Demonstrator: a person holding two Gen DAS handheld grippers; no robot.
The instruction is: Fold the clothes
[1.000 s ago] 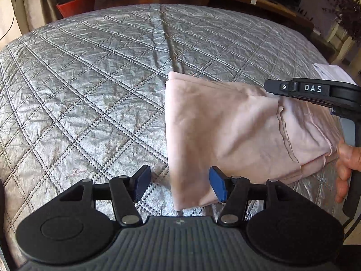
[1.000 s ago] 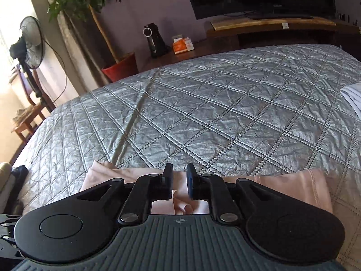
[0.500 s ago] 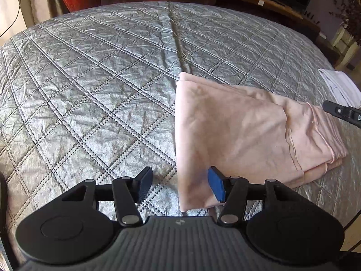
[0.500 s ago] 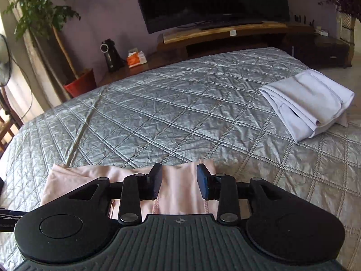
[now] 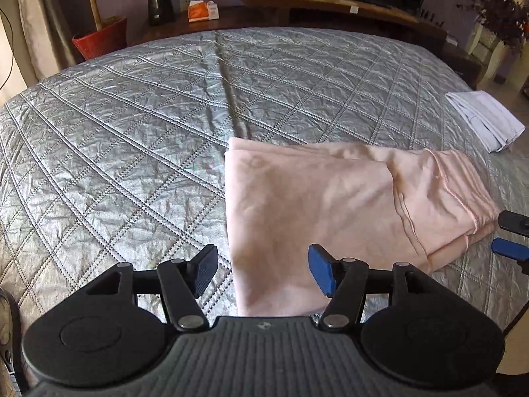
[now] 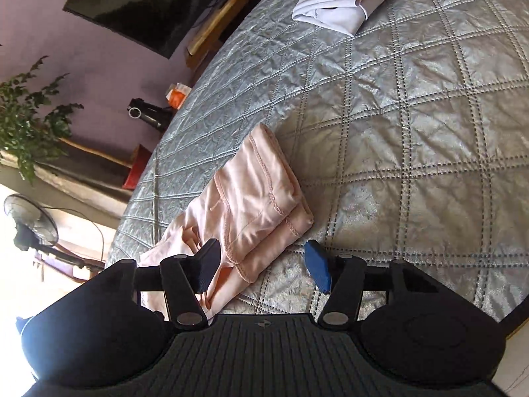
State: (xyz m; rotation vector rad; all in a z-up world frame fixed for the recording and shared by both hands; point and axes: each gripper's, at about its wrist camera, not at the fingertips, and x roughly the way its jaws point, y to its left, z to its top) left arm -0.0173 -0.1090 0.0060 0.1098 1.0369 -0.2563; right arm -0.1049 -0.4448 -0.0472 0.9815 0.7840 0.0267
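With the pink garment folded on the quilt, both the left gripper and the right gripper, its jaws just widened, stood empty, likely needing a corner grip at five o'clock next.

Each gripper, left gripper and right gripper, is matte black: ribbed grey centre plate, round discs at four and eight o'clock, silver pivot screws, blue finger pads
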